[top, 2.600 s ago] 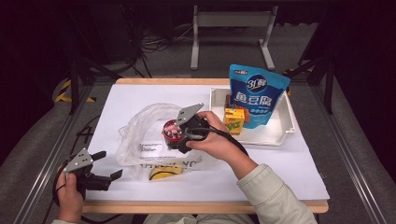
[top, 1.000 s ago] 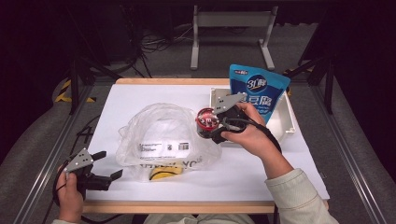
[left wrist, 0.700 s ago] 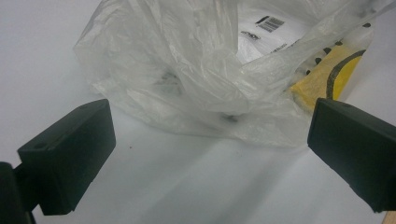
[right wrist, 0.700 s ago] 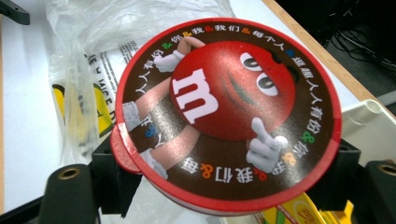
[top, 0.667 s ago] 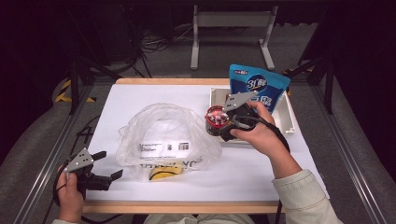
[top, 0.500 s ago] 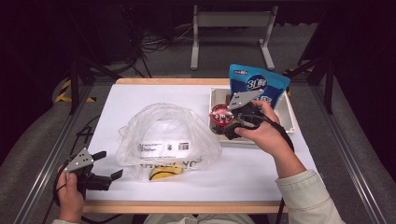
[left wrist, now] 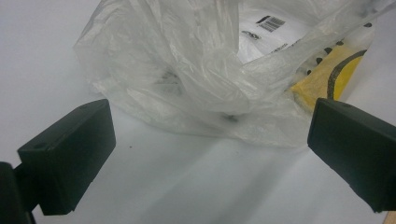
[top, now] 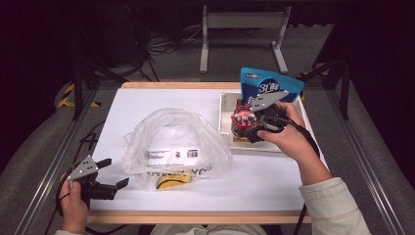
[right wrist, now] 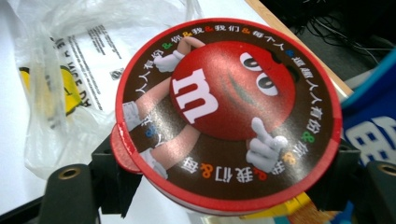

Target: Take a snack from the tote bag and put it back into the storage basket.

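**Two grippers, one round tin held over the tray**

Two hand-held grippers are seen above a large white tabletop (top: 147, 105), which is edged in pale wood. Near its middle a crumpled clear plastic bag (top: 173, 142) is spread out; a printed label and a yellow patch are visible through the film. In the left gripper view the same bag (left wrist: 196, 70) is seen just ahead of the jaws, not touched by them.

At the right side of the table a shallow white rectangular tray (top: 226, 117) is set, and a blue stand-up snack pouch (top: 269, 88) is propped upright at its far end. A small yellow carton is glimpsed in the right gripper view below the tin, mostly hidden.

A round red tin with a red cartoon candy figure on its lid (top: 243, 119) is held above the near left part of the tray, beside the pouch. It is pinched across its rim by the right gripper (top: 252, 128), whose black jaws are pressed against opposite sides of the tin (right wrist: 229, 112) in the right gripper view, lid facing the camera.

The left gripper (top: 108, 172) is held at the near left corner of the table, its jaws spread wide with nothing between them.
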`<state>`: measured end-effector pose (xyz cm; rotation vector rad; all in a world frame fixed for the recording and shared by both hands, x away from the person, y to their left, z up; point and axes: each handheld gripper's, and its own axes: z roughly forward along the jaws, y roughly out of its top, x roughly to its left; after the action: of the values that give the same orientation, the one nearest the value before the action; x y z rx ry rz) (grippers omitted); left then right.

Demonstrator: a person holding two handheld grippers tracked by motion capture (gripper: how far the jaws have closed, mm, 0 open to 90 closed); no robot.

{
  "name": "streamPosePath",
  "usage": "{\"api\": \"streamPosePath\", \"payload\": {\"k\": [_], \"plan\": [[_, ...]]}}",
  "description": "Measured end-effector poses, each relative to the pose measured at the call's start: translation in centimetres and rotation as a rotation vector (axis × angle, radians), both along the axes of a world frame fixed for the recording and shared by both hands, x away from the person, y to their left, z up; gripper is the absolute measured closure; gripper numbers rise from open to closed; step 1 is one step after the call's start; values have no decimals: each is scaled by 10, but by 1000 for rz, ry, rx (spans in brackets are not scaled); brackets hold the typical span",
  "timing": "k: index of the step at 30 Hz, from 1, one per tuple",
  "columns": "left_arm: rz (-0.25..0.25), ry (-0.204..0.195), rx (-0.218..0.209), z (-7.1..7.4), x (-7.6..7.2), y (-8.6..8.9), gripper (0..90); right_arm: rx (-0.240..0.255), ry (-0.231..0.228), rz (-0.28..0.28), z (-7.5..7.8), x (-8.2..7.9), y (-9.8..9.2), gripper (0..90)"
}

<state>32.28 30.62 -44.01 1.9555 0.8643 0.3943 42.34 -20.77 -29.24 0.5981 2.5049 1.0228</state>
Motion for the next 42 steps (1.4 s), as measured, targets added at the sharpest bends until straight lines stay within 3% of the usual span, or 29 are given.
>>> {"api": "streamPosePath", "payload": {"k": [19, 42], "plan": [[1, -1, 1, 0, 0, 0, 14, -2, -10, -81, 5, 3, -47, 255], [1, 0, 2, 0, 0, 0, 14, -10, 11, -140, -23, 15, -81, 255]]}}
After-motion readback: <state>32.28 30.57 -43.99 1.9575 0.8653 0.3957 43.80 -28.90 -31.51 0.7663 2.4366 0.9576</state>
